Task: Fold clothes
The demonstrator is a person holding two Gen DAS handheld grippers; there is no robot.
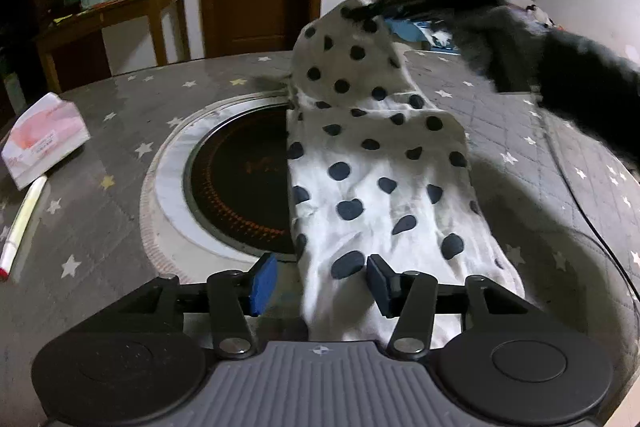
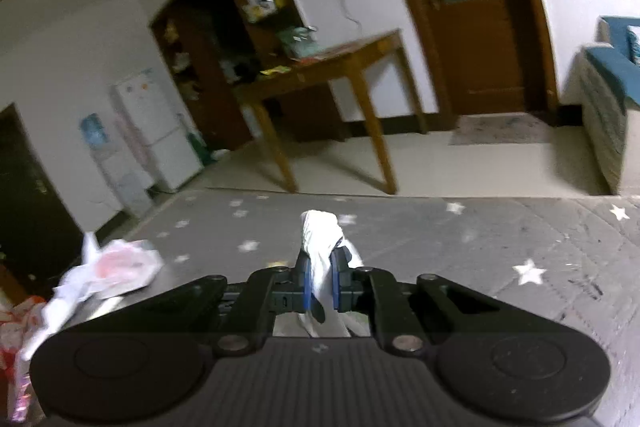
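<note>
A white garment with dark polka dots (image 1: pixel 372 179) lies along the grey star-patterned table (image 1: pixel 120 115), partly over a round inset cooktop (image 1: pixel 240 183). Its near end runs between the blue pads of my left gripper (image 1: pixel 322 283), which stands open; the left pad is clear of the cloth. The far end is lifted off the table, pinched by my right gripper (image 1: pixel 372 10), blurred at the upper right. In the right wrist view the right gripper (image 2: pixel 322 279) is shut on a bunched white fold of the garment (image 2: pixel 320 231), above the table.
A tissue pack (image 1: pixel 44 139) and a white marker (image 1: pixel 22 223) lie at the table's left. A black cable (image 1: pixel 580 203) runs along the right side. A crumpled plastic bag (image 2: pixel 108 267) sits left; a wooden side table (image 2: pixel 332 67) and a sofa (image 2: pixel 608 99) stand beyond.
</note>
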